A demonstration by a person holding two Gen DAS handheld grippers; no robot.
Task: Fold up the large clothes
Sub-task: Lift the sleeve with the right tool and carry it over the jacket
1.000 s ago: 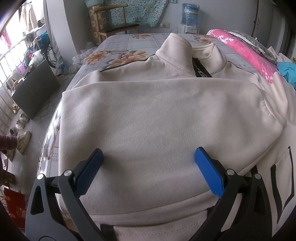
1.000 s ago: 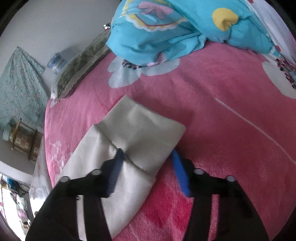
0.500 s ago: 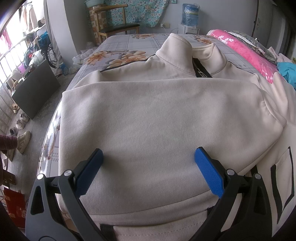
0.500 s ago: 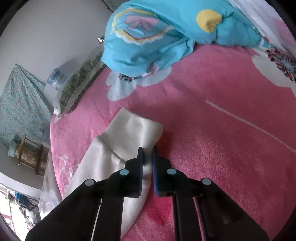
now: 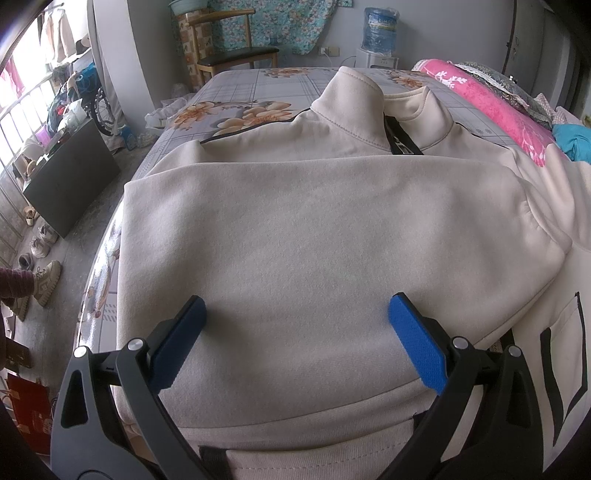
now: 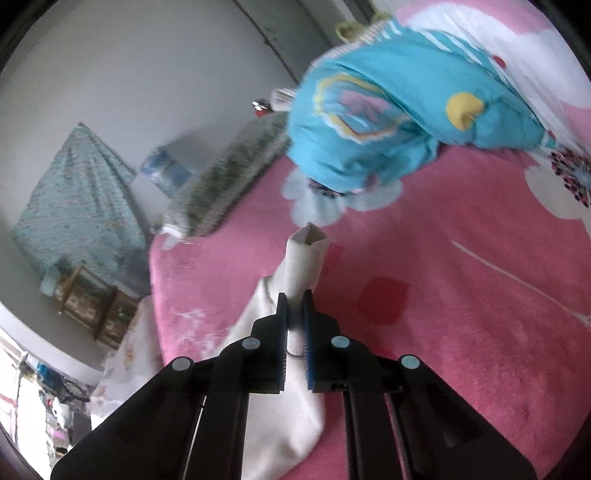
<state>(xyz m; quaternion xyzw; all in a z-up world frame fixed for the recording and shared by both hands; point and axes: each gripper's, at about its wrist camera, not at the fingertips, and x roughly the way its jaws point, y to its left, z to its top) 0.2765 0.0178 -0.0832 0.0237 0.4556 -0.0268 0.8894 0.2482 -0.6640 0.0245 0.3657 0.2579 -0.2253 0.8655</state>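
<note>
Pink blanket (image 6: 461, 332) below: right gripper (image 6: 294, 325) just clamped the cuff (image 6: 306, 254), now lifted clear; sleeve fold can start. Left gripper (image 5: 295, 332) open over jacket (image 5: 314, 240).

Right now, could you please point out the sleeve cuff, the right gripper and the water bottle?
sleeve cuff (image 6: 308, 242): right wrist view, its open end.
right gripper (image 6: 294, 306): right wrist view, between fingertips.
water bottle (image 5: 380, 27): left wrist view, its body.
</note>
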